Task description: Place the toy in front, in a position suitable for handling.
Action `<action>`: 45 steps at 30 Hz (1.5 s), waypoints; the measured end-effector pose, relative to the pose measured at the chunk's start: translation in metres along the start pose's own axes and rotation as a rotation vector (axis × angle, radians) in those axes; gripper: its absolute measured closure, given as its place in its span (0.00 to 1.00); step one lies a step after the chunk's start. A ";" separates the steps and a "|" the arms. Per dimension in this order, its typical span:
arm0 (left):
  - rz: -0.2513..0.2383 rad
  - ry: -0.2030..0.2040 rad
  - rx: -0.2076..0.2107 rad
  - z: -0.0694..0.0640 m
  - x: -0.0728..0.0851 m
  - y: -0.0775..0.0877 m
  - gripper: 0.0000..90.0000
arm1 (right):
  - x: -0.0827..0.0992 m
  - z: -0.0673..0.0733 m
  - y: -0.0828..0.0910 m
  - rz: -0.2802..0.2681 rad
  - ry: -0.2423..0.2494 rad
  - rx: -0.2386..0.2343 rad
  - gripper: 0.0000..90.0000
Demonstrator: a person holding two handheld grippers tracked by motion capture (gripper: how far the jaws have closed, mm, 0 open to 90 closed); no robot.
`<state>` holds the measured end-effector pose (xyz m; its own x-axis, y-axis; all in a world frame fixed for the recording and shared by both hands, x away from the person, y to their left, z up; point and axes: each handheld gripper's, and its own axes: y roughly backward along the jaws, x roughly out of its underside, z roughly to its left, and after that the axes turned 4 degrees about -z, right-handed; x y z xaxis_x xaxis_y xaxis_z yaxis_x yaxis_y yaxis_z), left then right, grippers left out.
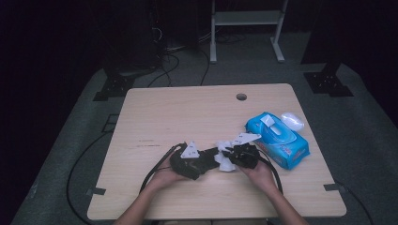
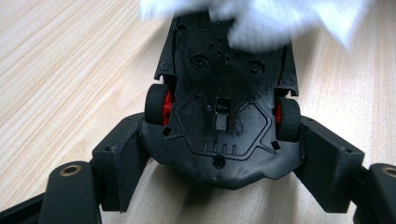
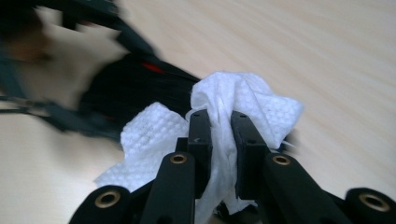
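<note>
A black toy car (image 2: 224, 112) with red wheel hubs lies belly-up between my left gripper's jaws, which press on its sides; the left gripper (image 2: 219, 154) is shut on it. In the high view the left gripper (image 1: 206, 159) holds the car (image 1: 209, 157) just above the table's front middle. My right gripper (image 3: 220, 126) is shut on a crumpled white wet wipe (image 3: 243, 100) and holds it against the car's far end (image 3: 135, 84). From above, the wipe (image 1: 225, 161) sits between the two grippers, the right gripper (image 1: 227, 154) at its right. The wipe (image 2: 261, 18) covers the car's front.
A blue pack of wet wipes (image 1: 277, 139) lies at the table's right, its lid flap open. A small clear plastic piece (image 1: 292, 121) lies behind it. The wooden table (image 1: 187, 112) has a round cable hole (image 1: 241, 97) near its far edge. Cables trail off the front left.
</note>
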<state>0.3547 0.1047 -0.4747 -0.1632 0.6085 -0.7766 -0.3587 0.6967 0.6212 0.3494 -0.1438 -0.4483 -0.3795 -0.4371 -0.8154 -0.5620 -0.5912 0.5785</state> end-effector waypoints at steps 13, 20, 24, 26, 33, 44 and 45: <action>-0.003 0.013 0.001 0.000 0.000 0.000 0.26 | -0.006 0.030 -0.010 -0.007 0.086 -0.082 0.88; -0.002 0.014 0.005 0.001 0.000 0.001 0.26 | 0.005 -0.009 0.005 -0.002 -0.024 0.026 0.88; -0.006 0.023 0.010 0.002 0.000 0.001 0.26 | 0.006 -0.008 0.006 -0.003 -0.019 0.023 0.88; -0.005 0.022 0.008 0.002 0.000 0.001 0.26 | 0.004 -0.004 0.004 -0.004 -0.001 0.010 0.88; -0.002 0.019 0.008 0.002 0.000 0.002 0.26 | 0.004 -0.010 0.007 0.023 0.001 0.032 0.88; -0.016 0.011 0.018 -0.001 -0.001 0.000 0.26 | -0.002 -0.019 -0.004 -0.009 -0.059 0.059 0.88; -0.014 0.012 0.017 -0.001 -0.001 -0.001 0.26 | -0.002 -0.020 -0.003 -0.010 -0.070 0.056 0.88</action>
<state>0.3544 0.1031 -0.4744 -0.1693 0.5939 -0.7866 -0.3450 0.7119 0.6117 0.3667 -0.1542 -0.4481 -0.4233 -0.3813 -0.8219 -0.6053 -0.5560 0.5697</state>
